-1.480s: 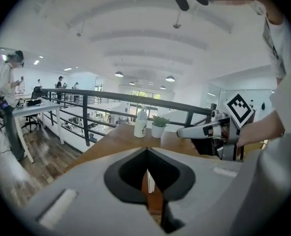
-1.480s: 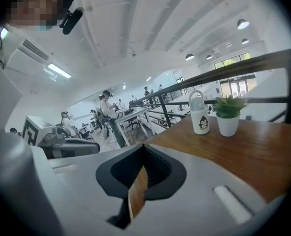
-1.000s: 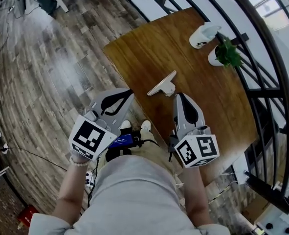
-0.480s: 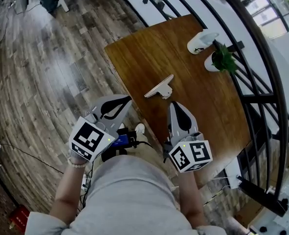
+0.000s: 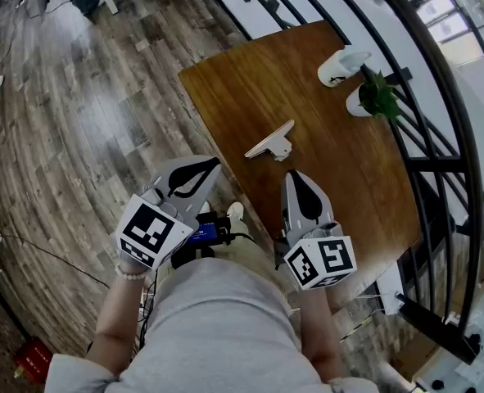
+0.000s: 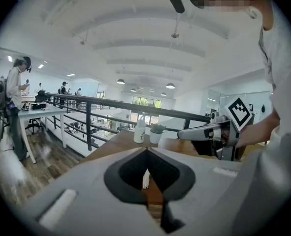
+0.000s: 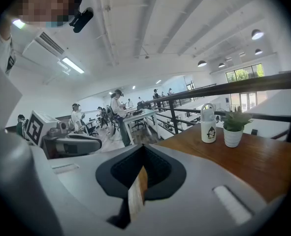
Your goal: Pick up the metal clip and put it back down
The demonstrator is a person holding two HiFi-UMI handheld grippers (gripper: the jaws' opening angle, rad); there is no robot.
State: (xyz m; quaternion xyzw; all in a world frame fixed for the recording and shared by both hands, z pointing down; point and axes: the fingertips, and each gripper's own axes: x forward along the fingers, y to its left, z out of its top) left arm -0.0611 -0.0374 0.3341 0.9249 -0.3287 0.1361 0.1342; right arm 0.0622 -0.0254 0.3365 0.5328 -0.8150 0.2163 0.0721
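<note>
Dark plank floor (image 5: 78,121) fills the left of the head view. The left claw (image 5: 213,166) hangs over it, just off the table's edge, its jaws clenched together with nothing between them.

Next comes the wooden table (image 5: 250,80), and near its middle lies the metal clip (image 5: 272,143) — a pale, thin bar resting flat, with a small raised tab on its nearer side. It looks stiff and light, and its smooth metal will likely be slippery between hard jaws. Lying so low on the wood, the flat bar gives little to bite on. The raised tab seems the better place to take hold, with the jaws closing across its thin faces.

Just nearer the person, the right claw (image 5: 293,177) points toward the clip, near it but apart. Its jaws are pressed shut and empty — they would have to part before any grasp.

Farther right, at the table's far corner, a white bottle (image 5: 340,62) and a potted plant (image 5: 373,92) stand side by side, well apart from the clip and out of the way. Beyond them runs the black railing (image 7: 263,81). Nothing lies between the right claw and the clip, so the approach looks free.
</note>
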